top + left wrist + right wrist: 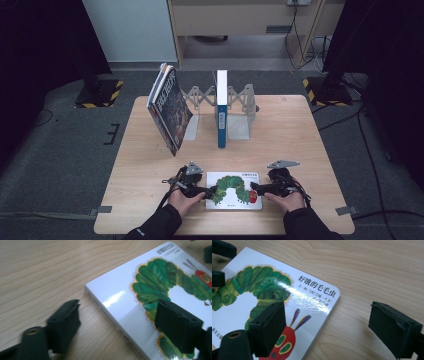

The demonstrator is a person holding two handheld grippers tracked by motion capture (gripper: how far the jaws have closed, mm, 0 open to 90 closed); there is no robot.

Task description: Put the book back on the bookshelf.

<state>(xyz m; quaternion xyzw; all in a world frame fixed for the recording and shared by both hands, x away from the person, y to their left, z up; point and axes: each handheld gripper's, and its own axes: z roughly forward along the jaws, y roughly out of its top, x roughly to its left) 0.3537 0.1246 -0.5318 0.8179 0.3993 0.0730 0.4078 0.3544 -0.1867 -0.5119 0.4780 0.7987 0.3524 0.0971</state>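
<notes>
The caterpillar book (234,190) is lying flat on the near tabletop (150,175); we are straddling its edges with both tongs, left (209,192) and right (254,188), released.

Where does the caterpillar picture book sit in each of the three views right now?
High view: caterpillar book flat at the near table edge, between both grippers.
Left gripper view: caterpillar book fills the right half, spine toward the camera.
Right gripper view: caterpillar book at left and centre.
Shared landmark: the green caterpillar.

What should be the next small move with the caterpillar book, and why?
Probably close both grippers. The caterpillar book lies flat on the table; the open left gripper straddles its spine edge, and the open right gripper straddles the opposite edge.
</notes>
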